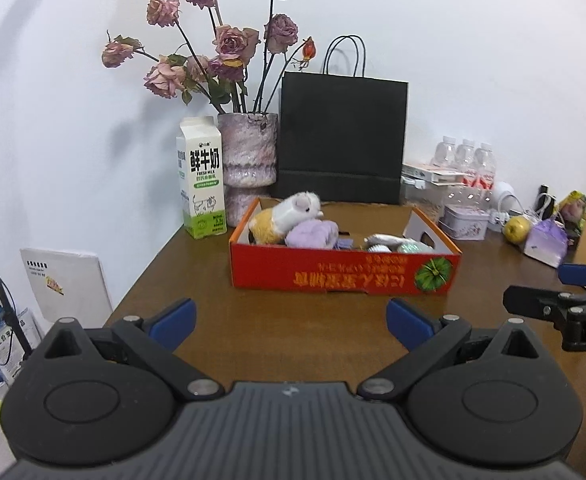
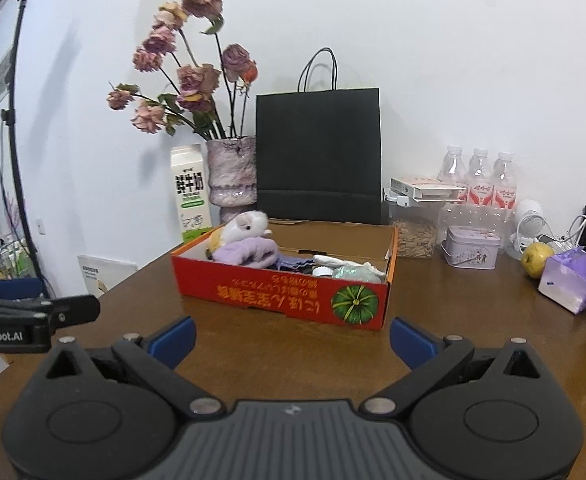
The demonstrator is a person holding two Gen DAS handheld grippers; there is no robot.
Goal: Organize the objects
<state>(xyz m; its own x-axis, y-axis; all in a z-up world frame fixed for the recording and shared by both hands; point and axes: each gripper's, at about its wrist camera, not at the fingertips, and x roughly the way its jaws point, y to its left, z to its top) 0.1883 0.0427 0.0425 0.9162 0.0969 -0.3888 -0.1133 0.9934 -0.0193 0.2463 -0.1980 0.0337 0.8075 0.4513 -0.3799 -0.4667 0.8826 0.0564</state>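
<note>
A brown wooden table (image 1: 197, 280) carries everything, set against a white wall. The black paper bag (image 2: 319, 156) stands upright at the back, beside a mottled pink vase (image 1: 248, 152) of faded roses and a milk carton (image 1: 202, 184). In front of these, at mid-table, sits the red cardboard box (image 1: 345, 274) with upside-down print and a green pumpkin picture. Inside its left end lie a white and yellow plush toy (image 1: 289, 216) and a lilac cloth (image 1: 313, 234) touching it.

Only the right wrist view looks down far enough to show the box floor: a dark folded cloth (image 2: 295, 263) and a pale wrapped bundle (image 2: 351, 268), perhaps a packet, too blurred to name. It also shows a jar of seeds (image 2: 415, 236); the left view hides most of it. Further right stand three water bottles (image 2: 479, 178), a small tin (image 2: 471, 248), a yellow-green fruit (image 2: 536, 260) and a purple pouch (image 2: 571, 280).

The left gripper (image 1: 291, 322) and right gripper (image 2: 293, 340) hover short of the box, jaws spread wide and empty.
</note>
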